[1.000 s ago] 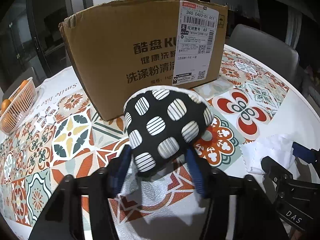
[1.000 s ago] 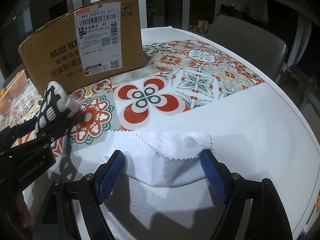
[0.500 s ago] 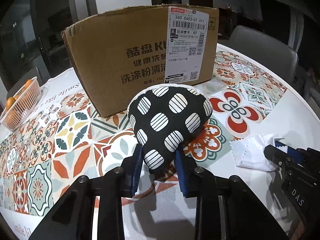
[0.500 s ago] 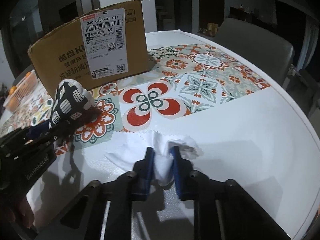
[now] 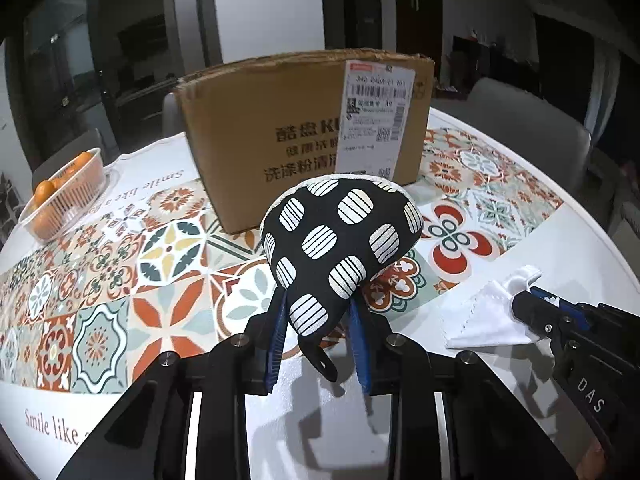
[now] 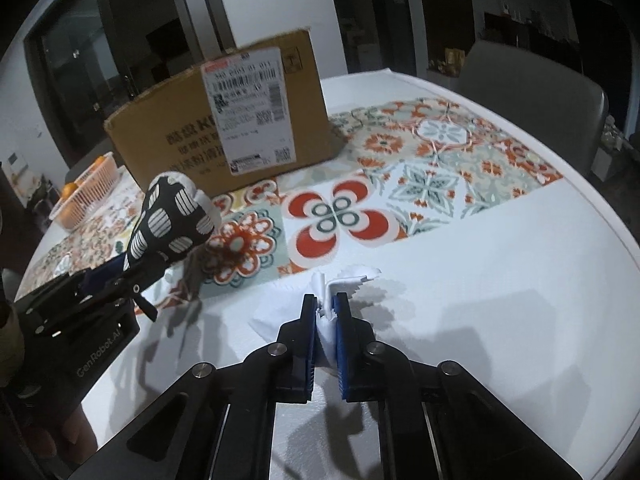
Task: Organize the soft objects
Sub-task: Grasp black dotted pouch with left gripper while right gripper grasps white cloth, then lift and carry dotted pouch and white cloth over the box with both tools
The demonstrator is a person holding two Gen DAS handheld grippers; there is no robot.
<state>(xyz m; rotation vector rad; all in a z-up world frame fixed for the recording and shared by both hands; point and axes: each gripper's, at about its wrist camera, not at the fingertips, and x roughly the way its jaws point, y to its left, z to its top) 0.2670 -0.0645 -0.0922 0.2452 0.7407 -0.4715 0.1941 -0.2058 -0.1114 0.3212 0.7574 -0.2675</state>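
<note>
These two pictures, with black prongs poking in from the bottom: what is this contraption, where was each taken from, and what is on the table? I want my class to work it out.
There is no robot. A person holds a two-fingered tool in each hand, each carrying a wide-angle camera that looks along its fingers. One picture comes from the left tool, which pinches a black mitt with striped white dots. The other comes from the right tool, shut on a bunched white cloth that partly rests on the table. Its patterned covering also holds a cardboard box and a basket of oranges.
</note>
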